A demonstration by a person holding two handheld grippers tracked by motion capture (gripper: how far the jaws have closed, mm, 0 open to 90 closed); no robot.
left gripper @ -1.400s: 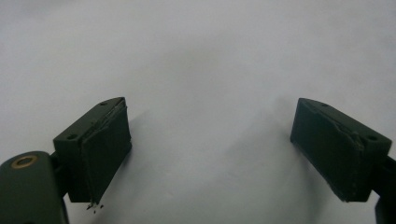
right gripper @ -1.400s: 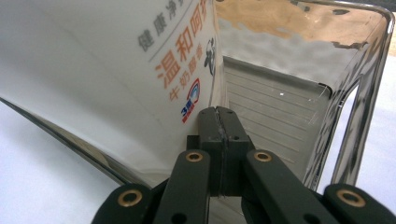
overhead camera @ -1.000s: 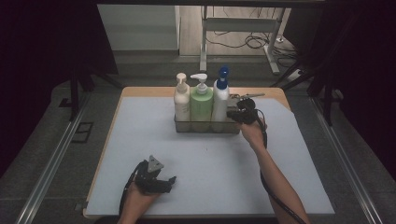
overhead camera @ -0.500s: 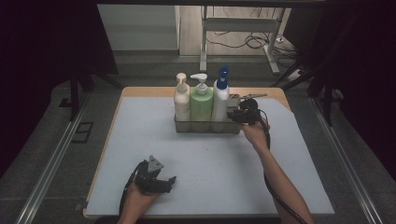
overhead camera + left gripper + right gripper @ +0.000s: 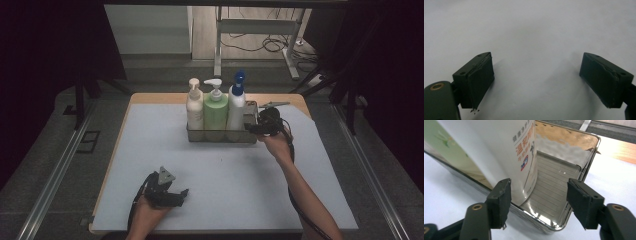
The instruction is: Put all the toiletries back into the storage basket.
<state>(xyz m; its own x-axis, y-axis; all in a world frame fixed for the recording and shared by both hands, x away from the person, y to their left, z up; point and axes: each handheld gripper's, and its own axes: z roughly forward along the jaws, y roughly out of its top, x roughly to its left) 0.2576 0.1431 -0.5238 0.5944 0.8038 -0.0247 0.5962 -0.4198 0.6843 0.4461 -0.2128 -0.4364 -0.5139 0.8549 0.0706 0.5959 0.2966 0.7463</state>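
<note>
A shiny metal tray (image 5: 220,136) at the back middle of the white mat holds a cream pump bottle (image 5: 194,107), a green pump bottle (image 5: 215,110) and a white bottle with a blue pump (image 5: 236,107), all upright. My right gripper (image 5: 252,128) is at the tray's right end and its jaws have just been opening. In the right gripper view the right gripper (image 5: 539,183) straddles the tray's (image 5: 579,162) end corner. The white bottle (image 5: 499,147) stands just beyond the left jaw, and no pad presses on anything. My left gripper (image 5: 182,194) rests open near the front left, with bare mat between its jaws (image 5: 536,55).
The white mat (image 5: 225,170) covers a wooden table whose edge shows at the back (image 5: 160,97). Metal rails run along both sides of the table (image 5: 55,175). A desk frame and cables lie on the floor beyond (image 5: 260,35).
The right gripper has edged slightly to the right at the tray's end. The left gripper and the bottles have stayed where they were.
</note>
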